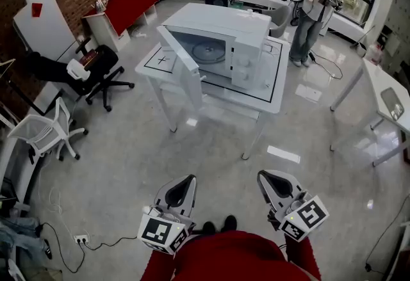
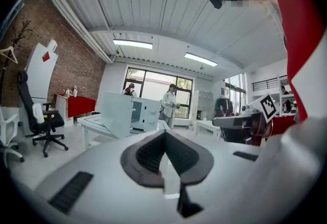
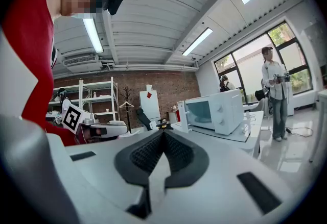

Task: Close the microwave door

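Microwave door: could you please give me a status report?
Shut and empty: left tool, right tool, short of the white table. Hinged door of white boxy microwave hangs open. Nothing seen in the way.

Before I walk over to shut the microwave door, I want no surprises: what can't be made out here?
Knob settings on the microwave: too small, every view.
Its inside, left gripper view: mostly behind the open door.
Head view: the right-hand table, cut off by the edge.
Head view: the red top partly hides your feet.

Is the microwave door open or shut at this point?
Open. The door stands swung out from the microwave, and the turntable inside shows.
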`<state>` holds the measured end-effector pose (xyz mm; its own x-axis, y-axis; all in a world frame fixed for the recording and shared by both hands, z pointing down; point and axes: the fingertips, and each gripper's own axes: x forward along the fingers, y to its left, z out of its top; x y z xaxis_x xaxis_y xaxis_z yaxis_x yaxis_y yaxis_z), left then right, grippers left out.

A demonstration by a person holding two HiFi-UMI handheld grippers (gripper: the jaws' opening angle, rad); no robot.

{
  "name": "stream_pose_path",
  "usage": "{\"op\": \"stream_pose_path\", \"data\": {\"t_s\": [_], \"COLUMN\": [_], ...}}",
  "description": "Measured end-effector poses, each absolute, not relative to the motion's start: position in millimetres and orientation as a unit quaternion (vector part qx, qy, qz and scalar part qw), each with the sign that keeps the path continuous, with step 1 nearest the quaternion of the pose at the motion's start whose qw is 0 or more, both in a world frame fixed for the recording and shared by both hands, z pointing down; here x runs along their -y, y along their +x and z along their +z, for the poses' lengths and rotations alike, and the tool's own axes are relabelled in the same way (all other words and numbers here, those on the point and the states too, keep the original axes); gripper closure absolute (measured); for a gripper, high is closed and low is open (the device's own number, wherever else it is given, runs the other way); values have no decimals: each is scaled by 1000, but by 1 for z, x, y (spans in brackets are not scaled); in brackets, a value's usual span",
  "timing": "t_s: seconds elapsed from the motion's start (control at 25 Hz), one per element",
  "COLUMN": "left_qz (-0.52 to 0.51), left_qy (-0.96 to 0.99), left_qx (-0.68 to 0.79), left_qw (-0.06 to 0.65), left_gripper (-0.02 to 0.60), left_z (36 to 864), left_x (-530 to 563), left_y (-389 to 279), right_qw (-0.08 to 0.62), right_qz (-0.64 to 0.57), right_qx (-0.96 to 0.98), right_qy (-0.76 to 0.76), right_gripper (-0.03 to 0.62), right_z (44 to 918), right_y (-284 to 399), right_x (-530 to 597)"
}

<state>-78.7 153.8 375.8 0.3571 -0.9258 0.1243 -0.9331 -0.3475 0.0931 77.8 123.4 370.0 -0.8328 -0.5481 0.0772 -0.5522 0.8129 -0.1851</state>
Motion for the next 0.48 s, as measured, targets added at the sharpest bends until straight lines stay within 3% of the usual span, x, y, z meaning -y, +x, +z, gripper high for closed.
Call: {"op": "stream_pose_path", "data": {"t_s": [0.48], "left_qz": [18], "left_qy": [821], "left_qx": [564], "left_qw": [89], "left_gripper": [571], "left_z": [386], "left_x": [-151], "left_y": [-70], "right_qw": [-6], "right_qz": [121], "right_qx": [950], "right_qy": [287], "right_gripper": [580], "right_z": [375], "right_y": [92], "right_x": [-125]}}
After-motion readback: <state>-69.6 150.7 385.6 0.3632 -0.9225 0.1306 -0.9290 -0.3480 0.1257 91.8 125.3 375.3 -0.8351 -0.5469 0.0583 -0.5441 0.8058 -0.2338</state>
